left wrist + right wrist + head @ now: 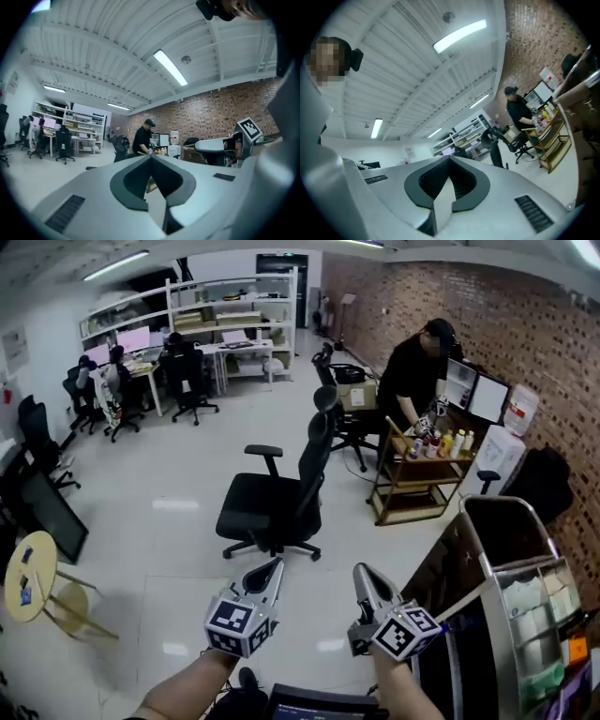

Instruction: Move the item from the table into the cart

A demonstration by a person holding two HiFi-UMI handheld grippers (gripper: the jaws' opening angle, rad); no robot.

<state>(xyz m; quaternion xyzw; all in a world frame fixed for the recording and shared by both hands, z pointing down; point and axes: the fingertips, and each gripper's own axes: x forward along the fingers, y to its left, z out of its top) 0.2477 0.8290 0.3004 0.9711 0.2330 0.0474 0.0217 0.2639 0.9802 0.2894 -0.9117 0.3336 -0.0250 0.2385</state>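
My two grippers are held up side by side at the bottom of the head view, tips pointing forward over the floor. The left gripper (277, 563) is shut with nothing in it, and in the left gripper view its tips (151, 157) meet on empty air. My right gripper (360, 569) is likewise shut and empty, tips (450, 158) together. A metal-framed cart (511, 563) stands at the right edge, with pale packets on its shelves. No item is held or close to either gripper. The table is not clearly in view.
A black office chair (281, 498) stands on the floor straight ahead. Beyond it, a person in black (412, 371) bends over a wooden trolley (412, 486) carrying bottles, by the brick wall. A small round yellow table (28, 573) is at the left. Desks and shelves line the far wall.
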